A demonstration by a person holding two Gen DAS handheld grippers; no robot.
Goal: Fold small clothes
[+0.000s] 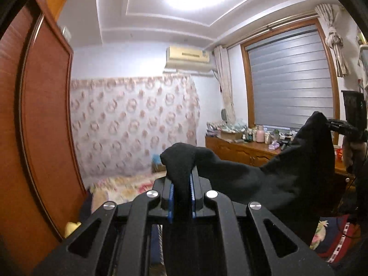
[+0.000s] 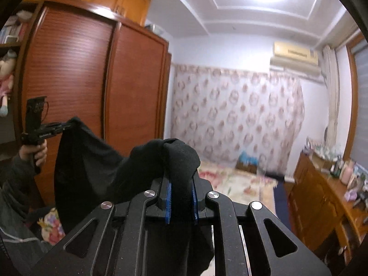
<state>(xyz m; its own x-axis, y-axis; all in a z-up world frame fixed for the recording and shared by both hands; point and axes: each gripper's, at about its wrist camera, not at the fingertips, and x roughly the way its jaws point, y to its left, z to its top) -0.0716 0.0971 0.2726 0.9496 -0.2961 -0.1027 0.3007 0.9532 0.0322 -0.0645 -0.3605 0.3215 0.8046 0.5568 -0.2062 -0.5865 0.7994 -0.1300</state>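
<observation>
The left gripper (image 1: 181,191) is clamped on one bunched corner of the black garment (image 1: 287,172); the right gripper (image 2: 181,195) pinches the other corner; the cloth hangs slung between them, its long axis running gripper to gripper, well above the floral bed (image 2: 241,184); soft, matte, limp knit, sagging mid-span; both hands equally near

Black garment (image 1: 287,172) — lower part cut off by frame edge; dresser clutter (image 1: 243,133) too blurred to ID.
</observation>
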